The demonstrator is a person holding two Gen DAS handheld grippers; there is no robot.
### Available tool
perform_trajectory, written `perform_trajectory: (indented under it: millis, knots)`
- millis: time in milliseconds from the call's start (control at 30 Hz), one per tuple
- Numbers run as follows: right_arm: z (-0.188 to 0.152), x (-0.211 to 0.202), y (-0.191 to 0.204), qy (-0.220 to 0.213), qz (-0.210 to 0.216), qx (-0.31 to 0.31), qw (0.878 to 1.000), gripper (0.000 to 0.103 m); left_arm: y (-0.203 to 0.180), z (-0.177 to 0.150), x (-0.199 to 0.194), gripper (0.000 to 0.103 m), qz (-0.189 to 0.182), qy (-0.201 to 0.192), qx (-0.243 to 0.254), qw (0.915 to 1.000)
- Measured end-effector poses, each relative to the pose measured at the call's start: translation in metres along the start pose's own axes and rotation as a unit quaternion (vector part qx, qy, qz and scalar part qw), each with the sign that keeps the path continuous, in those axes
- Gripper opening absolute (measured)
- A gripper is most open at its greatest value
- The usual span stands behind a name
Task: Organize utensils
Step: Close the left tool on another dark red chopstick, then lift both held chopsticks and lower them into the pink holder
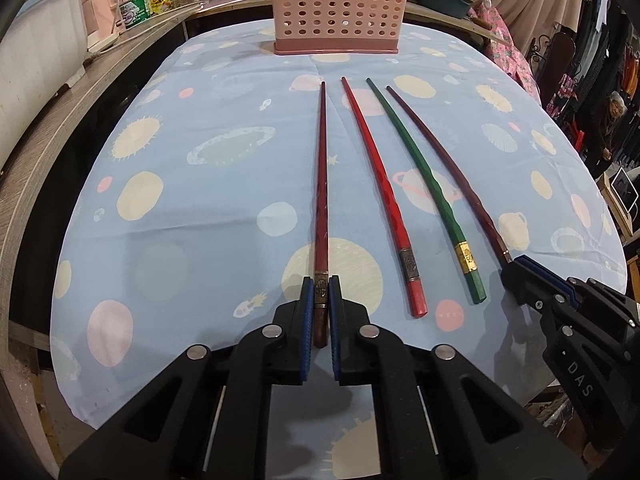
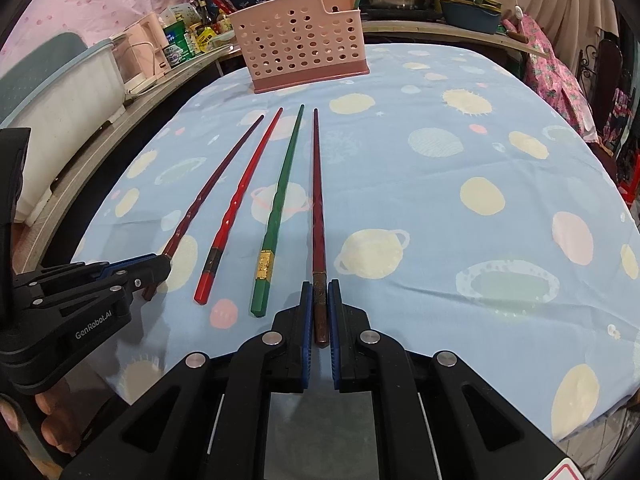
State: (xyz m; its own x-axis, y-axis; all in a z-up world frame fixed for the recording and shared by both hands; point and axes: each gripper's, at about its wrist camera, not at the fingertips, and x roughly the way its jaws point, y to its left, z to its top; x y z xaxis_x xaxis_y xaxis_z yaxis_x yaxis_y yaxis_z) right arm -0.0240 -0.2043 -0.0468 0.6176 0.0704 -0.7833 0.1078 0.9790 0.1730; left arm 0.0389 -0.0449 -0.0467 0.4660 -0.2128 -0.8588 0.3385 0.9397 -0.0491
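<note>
Four chopsticks lie side by side on the blue planet-print cloth, tips toward a pink perforated utensil basket point(image 1: 336, 4) at the far edge, also in the right wrist view point(image 2: 304, 44). My left gripper point(image 1: 320, 292) is shut on the thick end of the leftmost dark red chopstick point(image 1: 321, 184). My right gripper point(image 2: 320, 294) is shut on the thick end of the rightmost dark maroon chopstick point(image 2: 317, 184). Between them lie a bright red chopstick point(image 1: 376, 184) and a green chopstick point(image 1: 420, 176) with a gold band, both untouched.
A wooden shelf point(image 1: 68, 112) runs along the left with a white tub point(image 1: 36, 60), pink kettle and jars. Pots and a blue basin point(image 2: 468, 12) stand behind the basket. Clothes hang at the right.
</note>
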Motion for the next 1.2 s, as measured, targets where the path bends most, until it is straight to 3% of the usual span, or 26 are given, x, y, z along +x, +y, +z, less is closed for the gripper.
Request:
perform_trajectory:
  millis: [367, 633, 967, 1200]
  knots:
    - [0.007, -0.002, -0.012, 0.000, -0.002, 0.020, 1.000, 0.007, 0.004, 0.004, 0.000, 0.007, 0.000, 0.002, -0.004, 1.0000]
    - [0.022, -0.014, -0.010, -0.023, 0.000, 0.019, 1.000, 0.007, 0.012, 0.017, -0.014, 0.007, 0.001, -0.018, -0.013, 0.9998]
    - [0.071, -0.043, -0.018, -0.077, 0.013, 0.038, 0.996, 0.007, 0.013, 0.053, -0.044, 0.007, 0.007, -0.063, -0.016, 0.9979]
    - [0.122, -0.066, -0.027, -0.124, 0.028, 0.050, 0.991, 0.007, 0.017, 0.103, -0.076, 0.007, 0.010, -0.118, -0.020, 0.9928]
